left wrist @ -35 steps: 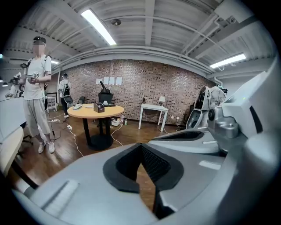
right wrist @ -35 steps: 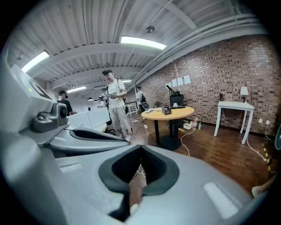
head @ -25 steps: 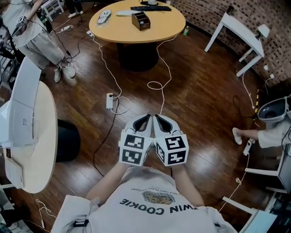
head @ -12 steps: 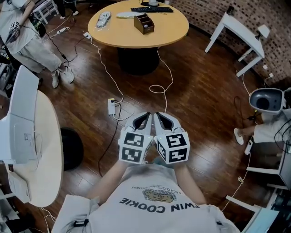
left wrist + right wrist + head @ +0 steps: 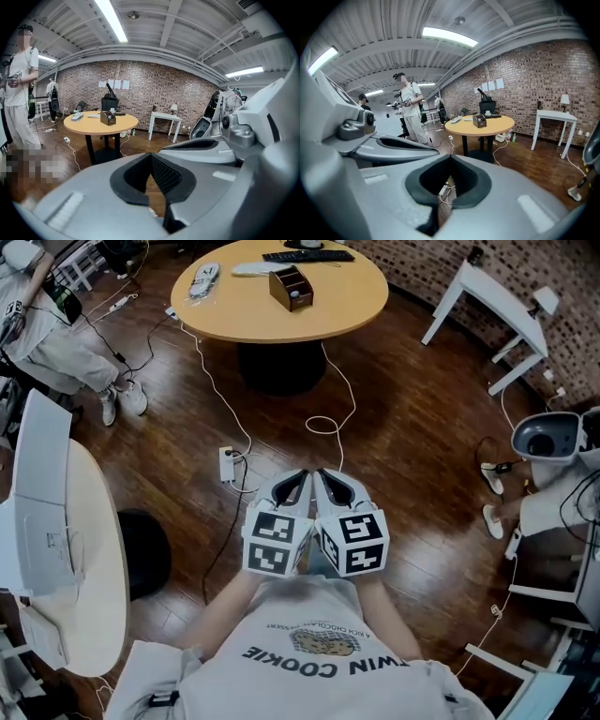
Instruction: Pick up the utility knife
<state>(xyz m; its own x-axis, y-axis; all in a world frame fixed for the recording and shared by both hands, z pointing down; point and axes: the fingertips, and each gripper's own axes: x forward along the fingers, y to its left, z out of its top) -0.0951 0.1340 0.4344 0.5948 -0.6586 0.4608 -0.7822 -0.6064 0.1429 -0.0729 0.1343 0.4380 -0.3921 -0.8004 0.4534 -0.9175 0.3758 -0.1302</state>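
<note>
L gripper & R gripper held side by side, frame centre; fingers of both shut, nothing gripped. Utility knife not distinguishable among small items on round tabletop, frame top, well apart from fingers.

Bright, even indoor light falls from the ceiling tubes — these burn out white in both gripper views. The dark wooden floor shows a soft sheen. Both gripper views bulge strongly, with black corners; the left claw looks soft close to the lens. The head view is sharp.
</note>
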